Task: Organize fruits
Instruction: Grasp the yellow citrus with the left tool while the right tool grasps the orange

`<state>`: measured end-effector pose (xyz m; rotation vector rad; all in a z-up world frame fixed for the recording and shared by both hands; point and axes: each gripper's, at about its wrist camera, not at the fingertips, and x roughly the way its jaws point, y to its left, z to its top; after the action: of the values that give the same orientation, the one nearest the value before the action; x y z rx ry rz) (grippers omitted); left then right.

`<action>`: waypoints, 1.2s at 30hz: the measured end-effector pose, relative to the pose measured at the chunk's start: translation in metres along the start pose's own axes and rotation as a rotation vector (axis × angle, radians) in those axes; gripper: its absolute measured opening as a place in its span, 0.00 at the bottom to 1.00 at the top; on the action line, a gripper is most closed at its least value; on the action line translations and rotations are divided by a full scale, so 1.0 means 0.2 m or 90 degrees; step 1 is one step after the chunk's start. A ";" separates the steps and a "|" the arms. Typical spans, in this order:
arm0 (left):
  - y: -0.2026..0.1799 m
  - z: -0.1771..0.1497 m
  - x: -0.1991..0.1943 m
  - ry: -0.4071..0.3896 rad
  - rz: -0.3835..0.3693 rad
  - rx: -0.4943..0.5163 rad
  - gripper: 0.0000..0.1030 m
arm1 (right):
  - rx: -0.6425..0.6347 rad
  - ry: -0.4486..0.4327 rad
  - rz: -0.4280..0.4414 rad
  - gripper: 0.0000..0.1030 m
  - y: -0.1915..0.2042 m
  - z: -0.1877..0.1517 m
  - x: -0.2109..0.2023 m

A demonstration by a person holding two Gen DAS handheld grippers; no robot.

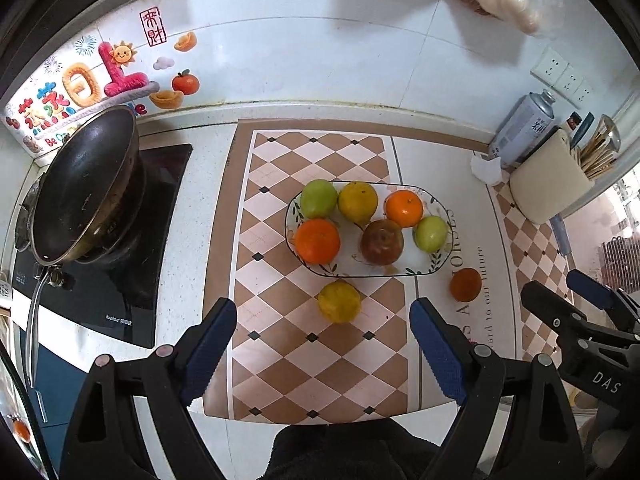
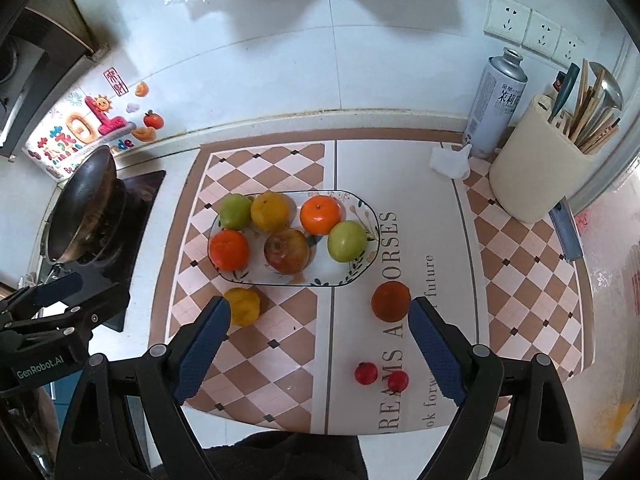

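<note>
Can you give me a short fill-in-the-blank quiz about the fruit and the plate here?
1. The plate holds ___ fruits.
2. Both small red fruits lie on the ___, off the plate.
3. The left claw and right claw are both ___, holding nothing.
4. The yellow fruit off the plate lies nearest the ___ claw.

Missing words: six; mat; open; left
</note>
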<state>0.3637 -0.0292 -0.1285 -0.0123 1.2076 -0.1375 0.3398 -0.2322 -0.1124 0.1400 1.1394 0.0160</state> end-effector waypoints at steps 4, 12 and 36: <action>-0.01 -0.01 -0.02 -0.004 -0.007 -0.005 0.86 | 0.012 0.010 0.017 0.90 -0.01 -0.02 0.01; -0.04 -0.02 0.14 0.033 0.017 0.011 0.97 | 0.070 0.035 0.065 0.90 -0.17 -0.06 0.12; -0.04 -0.07 1.12 0.302 -0.048 -0.092 0.97 | 0.163 0.209 0.063 0.78 -0.70 -0.10 1.00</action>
<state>0.4284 -0.0619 -0.3408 -0.1597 1.6901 -0.1228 0.3971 -0.3518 -0.3177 0.4342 1.4598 -0.0203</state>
